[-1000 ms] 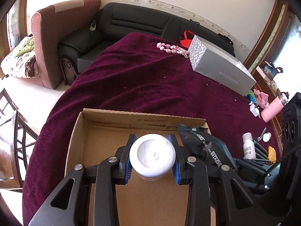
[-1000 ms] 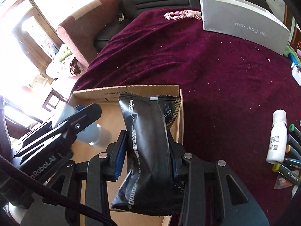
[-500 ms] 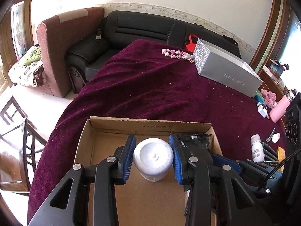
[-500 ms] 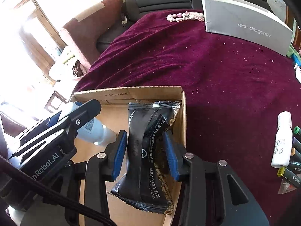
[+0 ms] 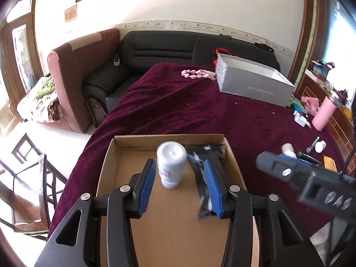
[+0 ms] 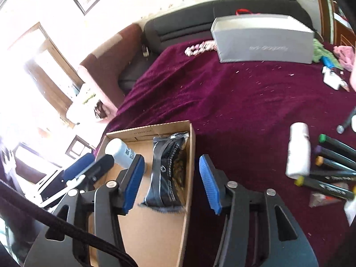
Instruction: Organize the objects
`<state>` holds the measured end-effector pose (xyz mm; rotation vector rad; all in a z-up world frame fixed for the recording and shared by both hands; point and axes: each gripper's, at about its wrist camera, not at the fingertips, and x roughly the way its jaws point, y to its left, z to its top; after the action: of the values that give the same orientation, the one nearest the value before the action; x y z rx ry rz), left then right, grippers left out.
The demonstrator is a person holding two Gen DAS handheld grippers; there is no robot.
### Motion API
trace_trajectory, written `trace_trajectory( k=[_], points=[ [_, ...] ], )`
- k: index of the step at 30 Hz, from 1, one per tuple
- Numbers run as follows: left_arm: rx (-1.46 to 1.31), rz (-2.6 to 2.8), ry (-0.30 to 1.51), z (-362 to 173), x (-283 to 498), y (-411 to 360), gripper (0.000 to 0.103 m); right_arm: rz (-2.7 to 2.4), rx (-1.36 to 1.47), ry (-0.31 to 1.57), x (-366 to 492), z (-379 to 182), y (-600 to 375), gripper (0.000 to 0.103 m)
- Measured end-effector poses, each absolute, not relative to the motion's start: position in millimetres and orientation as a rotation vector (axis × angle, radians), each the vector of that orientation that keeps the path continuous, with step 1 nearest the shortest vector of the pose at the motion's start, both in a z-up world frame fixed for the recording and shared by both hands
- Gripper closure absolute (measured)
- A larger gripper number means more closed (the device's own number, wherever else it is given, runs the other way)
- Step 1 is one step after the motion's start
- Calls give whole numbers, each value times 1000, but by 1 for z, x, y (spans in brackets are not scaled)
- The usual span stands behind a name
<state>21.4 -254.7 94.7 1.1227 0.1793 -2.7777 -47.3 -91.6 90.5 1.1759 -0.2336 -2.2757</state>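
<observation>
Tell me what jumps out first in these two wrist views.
The open cardboard box on the maroon cloth near the table's front edge: a white bottle stands inside, a black snack packet lies along its right wall. Both tongs, left and right, hang over the box, jaws opening, pads off both items. Farther back sits a grey shoebox.

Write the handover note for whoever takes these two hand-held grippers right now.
Left hand-held gripper: jaws opening, nothing gripped; white bottle stands free in the cardboard box.
Right hand-held gripper: jaws opening, empty; black packet lies in the box by its right wall.
Done: bottle and packet boxed.
Left: small white bottle, markers and other bits on the purple cloth.
</observation>
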Motion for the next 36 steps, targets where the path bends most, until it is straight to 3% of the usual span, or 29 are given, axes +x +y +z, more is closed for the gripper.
trace_trajectory(
  k=[4, 10, 17, 19, 22, 26, 28, 31, 33, 35, 36],
  points=[
    [1107, -2828, 255, 85, 39, -245, 47, -2294, 1118, -287, -22, 113, -53, 52],
    [1083, -2887, 208, 64, 50, -226, 47, -2374, 985, -262, 21, 181, 12, 52],
    [1095, -2922, 164, 79, 74, -220, 47, -2565, 808, -285, 85, 310, 114, 51],
    [1049, -3027, 328, 116, 100, -225, 47, -2653, 757, -264, 106, 352, 139, 51],
    [852, -3172, 394, 194, 148, -228, 47, -2784, 687, -157, 132, 406, 157, 51],
    [427, -3304, 235, 328, 224, -225, 47, -3039, 581, -7, 170, 501, 186, 51],
    [171, -3275, 111, 393, 259, -225, 36, -3212, 532, 107, 193, 551, 200, 51],
    [-231, -3023, -62, 486, 299, -229, 34, -3533, 394, 368, 238, 616, 217, 41],
    [-344, -2850, -78, 532, 313, -240, 34, -3757, 269, 543, 271, 649, 228, 38],
    [-363, -2730, -44, 571, 320, -258, 34, -3886, 123, 642, 302, 671, 236, 22],
    [-371, -2656, -27, 585, 323, -269, 34, -3949, 37, 693, 319, 681, 240, 22]
  ],
)
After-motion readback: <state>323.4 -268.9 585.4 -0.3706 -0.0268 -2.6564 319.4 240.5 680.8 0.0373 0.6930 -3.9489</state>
